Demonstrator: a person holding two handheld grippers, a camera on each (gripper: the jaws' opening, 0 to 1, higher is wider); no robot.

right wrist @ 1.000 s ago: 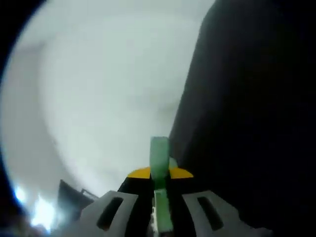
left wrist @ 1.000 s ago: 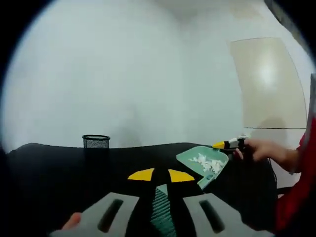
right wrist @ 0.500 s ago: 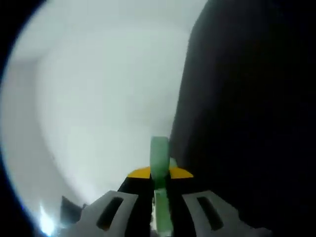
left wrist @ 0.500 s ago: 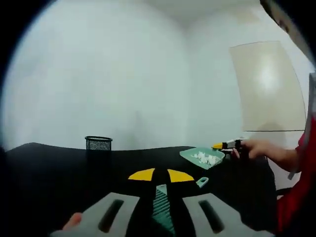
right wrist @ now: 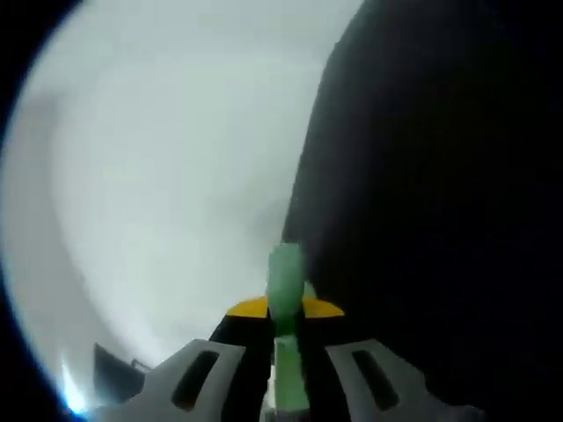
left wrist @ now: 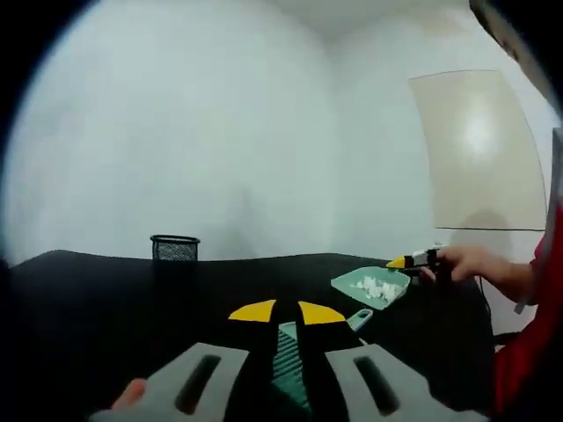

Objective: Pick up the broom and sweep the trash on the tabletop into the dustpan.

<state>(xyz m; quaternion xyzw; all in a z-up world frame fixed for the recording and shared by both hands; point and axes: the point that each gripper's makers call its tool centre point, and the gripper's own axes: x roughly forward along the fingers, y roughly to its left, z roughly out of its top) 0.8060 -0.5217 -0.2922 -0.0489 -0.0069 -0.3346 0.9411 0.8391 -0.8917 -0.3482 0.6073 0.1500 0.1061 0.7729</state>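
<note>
In the left gripper view, the left gripper (left wrist: 287, 318) rises from the bottom with its jaws closed on the ribbed green handle of the broom (left wrist: 287, 365), which runs up between the yellow-tipped fingers (left wrist: 252, 310); a small green end of that broom pokes out just right of the tips; part of a fingertip shows at the lower left edge beside the gripper body; the black tabletop (left wrist: 106, 299) spreads across the lower half under a pale wall; a black mesh cup (left wrist: 174, 249) stands upright at the far edge of the tabletop, left of centre; to the right, the green dustpan (left wrist: 371, 287) is held tilted above the table with white scraps of trash (left wrist: 378, 285) lying in it; the right gripper (left wrist: 412, 260), yellow-tipped, grips the dustpan at its right end, with a hand (left wrist: 471, 264) and a red sleeve behind it; a pale panel hangs on the wall above. In the right gripper view, the right gripper (right wrist: 285, 308) has its jaws shut narrowly on the flat green handle of the dustpan (right wrist: 285, 280), which sticks up between them; the picture is rolled, so the black tabletop (right wrist: 440, 220) takes the right side and the pale wall the left.
</note>
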